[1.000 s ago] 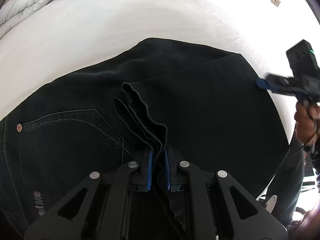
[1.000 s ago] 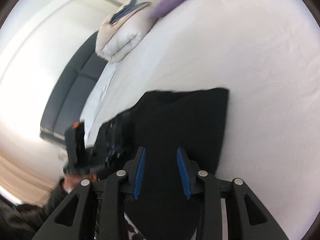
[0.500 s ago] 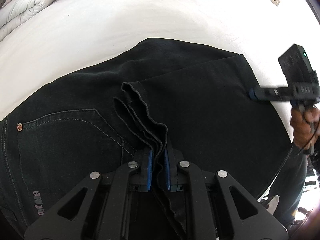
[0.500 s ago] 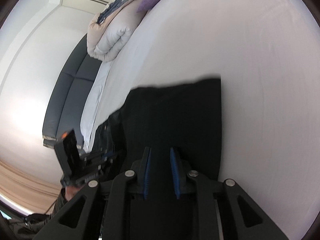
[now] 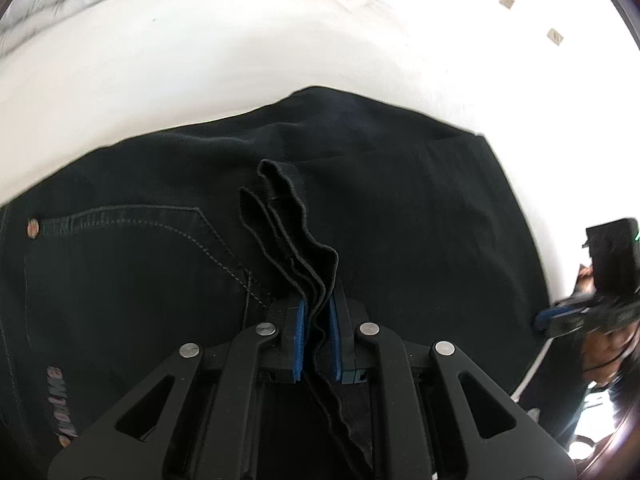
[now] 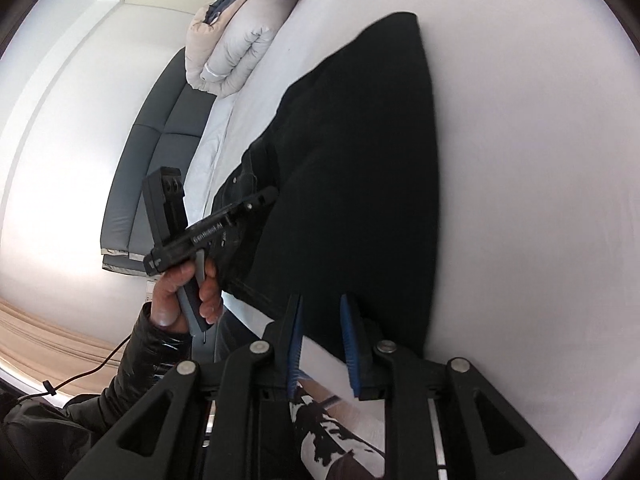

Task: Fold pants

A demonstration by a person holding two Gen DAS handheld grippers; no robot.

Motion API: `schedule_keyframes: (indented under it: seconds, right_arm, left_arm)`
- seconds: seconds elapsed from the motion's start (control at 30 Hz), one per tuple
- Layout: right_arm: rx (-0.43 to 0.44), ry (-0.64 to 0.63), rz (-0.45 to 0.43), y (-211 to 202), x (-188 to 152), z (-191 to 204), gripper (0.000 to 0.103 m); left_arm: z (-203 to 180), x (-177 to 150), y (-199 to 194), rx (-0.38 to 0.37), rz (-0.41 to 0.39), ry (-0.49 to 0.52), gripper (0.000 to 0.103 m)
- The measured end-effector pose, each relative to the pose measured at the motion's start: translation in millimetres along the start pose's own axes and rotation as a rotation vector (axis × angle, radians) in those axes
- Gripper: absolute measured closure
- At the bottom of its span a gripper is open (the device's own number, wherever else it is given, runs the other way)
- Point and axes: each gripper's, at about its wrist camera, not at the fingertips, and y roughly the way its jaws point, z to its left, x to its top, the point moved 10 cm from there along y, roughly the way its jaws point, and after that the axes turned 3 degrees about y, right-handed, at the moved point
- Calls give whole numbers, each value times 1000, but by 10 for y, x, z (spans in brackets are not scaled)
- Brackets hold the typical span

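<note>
Black denim pants spread flat on white bed sheet; waistband end cut off at frame edge, printed label blurred, unreadable. Left gripper clamped on bunched, wavy hem layers. Right gripper at near bed edge, jaws narrow, just been closing, pads apart with nothing visibly between. Stitched pocket, copper rivet.

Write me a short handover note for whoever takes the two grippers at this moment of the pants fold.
Left gripper: shut on the stacked leg hems of the black pants.
Right gripper: jaws have just been closing at the near edge of the pants; whether its pads pinch cloth I cannot tell.
Pants lie on the white bed, hems brought over near the back pocket.
Left: set the hems down, finish the fold.
</note>
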Motion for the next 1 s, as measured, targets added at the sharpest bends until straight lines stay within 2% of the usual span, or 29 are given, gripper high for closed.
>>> schedule_keyframes:
  seconds: [0.03, 0.07, 0.2, 0.37, 0.53, 0.6, 0.63, 0.67, 0.7, 0.73, 0.77, 0.9, 1.0]
  right_arm:
    - [-16, 10, -3, 17, 5, -35, 92]
    - [-34, 24, -6, 39, 17, -81, 103]
    - [-15, 55, -26, 83, 48, -159, 103]
    - [-14, 42, -52, 94, 41, -150, 103]
    - [-9, 38, -84, 105, 40, -131, 103]
    - [-35, 13, -128, 63, 52, -86, 103]
    - [-52, -21, -165, 24, 61, -18, 97]
    - [-47, -46, -194, -7, 66, 70, 75]
    - [-24, -49, -214, -32, 78, 145, 62]
    - [2, -46, -241, -61, 119, 239, 42]
    - [14, -49, -261, -74, 173, 318, 38]
    - [51, -47, -240, 74, 468, 549, 38]
    - [75, -41, -178, 354, 723, 682, 38]
  left_arm:
    - [16, -1, -29, -7, -8, -18, 91]
    - [33, 0, -86, -6, -24, -36, 91]
    - [73, -1, -400, 2, -118, -83, 91]
    - [295, -106, -1039, -71, -294, -234, 91]
    - [686, -433, -1537, -24, -390, -345, 91]
    - [915, -615, -1754, -8, -433, -425, 91]
    - [1026, -718, -1867, -8, -458, -470, 91]
    - [1109, -803, -1949, -4, -475, -505, 91]
    - [1211, -912, -2041, 9, -495, -546, 91]
    - [1292, -1012, -2111, 19, -510, -579, 91]
    - [1370, -1114, -2171, 23, -524, -612, 91]
    - [1600, -1499, -2240, -12, -547, -749, 91]
    - [1682, -1653, -2119, -96, -533, -844, 91]
